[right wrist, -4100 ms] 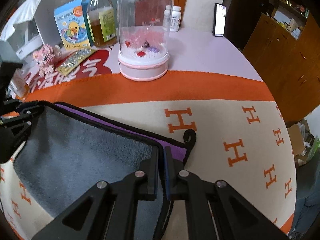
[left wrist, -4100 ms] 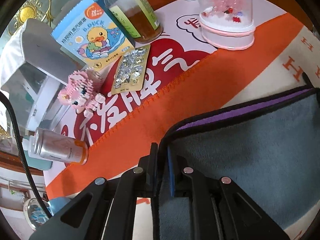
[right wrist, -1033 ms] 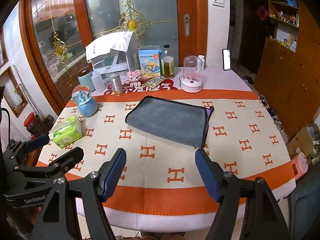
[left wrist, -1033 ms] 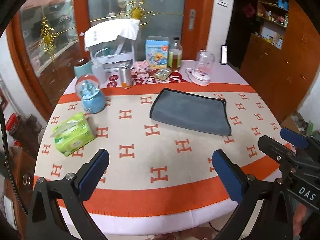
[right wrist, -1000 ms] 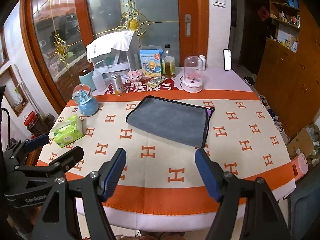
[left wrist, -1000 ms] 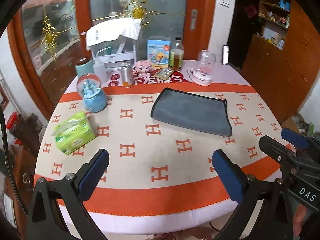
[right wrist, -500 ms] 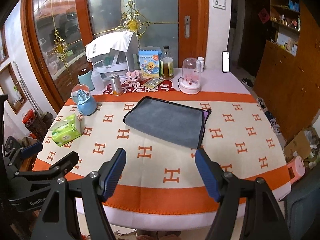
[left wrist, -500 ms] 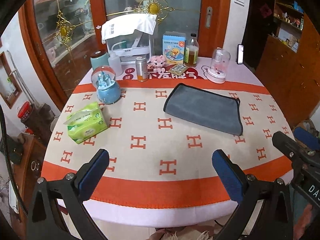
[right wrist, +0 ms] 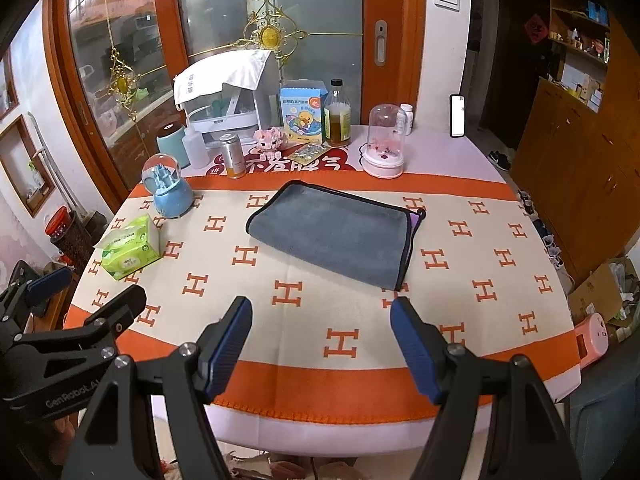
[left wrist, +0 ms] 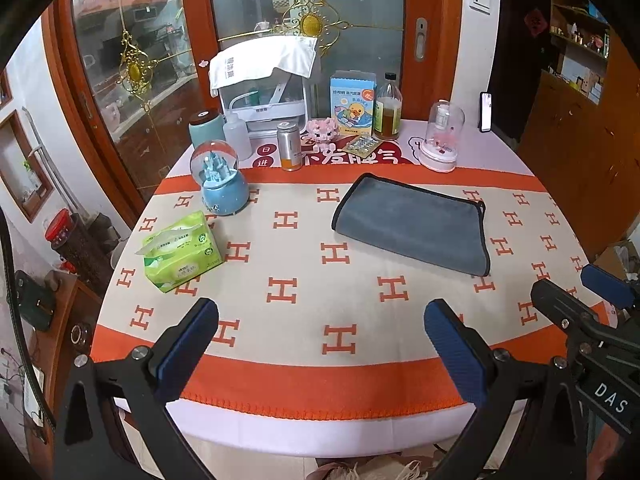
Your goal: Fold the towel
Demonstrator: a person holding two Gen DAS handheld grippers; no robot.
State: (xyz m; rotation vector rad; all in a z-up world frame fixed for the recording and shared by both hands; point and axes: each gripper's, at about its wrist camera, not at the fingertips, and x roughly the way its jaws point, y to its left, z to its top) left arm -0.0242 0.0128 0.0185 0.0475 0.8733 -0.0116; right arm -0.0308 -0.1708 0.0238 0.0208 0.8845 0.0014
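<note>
Grey plush towel [right wrist: 334, 236] lies folded, rectangular.

Towel [right wrist: 332, 236] lower purple layer mostly covered, box lettering [left wrist: 353, 96] illegible, right gripper [left wrist: 600, 304] cropped at 3 o'clock, left gripper [right wrist: 60, 300] cropped at 9 o'clock.

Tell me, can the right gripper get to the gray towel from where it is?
Probably yes. The right gripper is open and pulled back near the table's edge, and only bare tablecloth lies between it and the towel.
</note>
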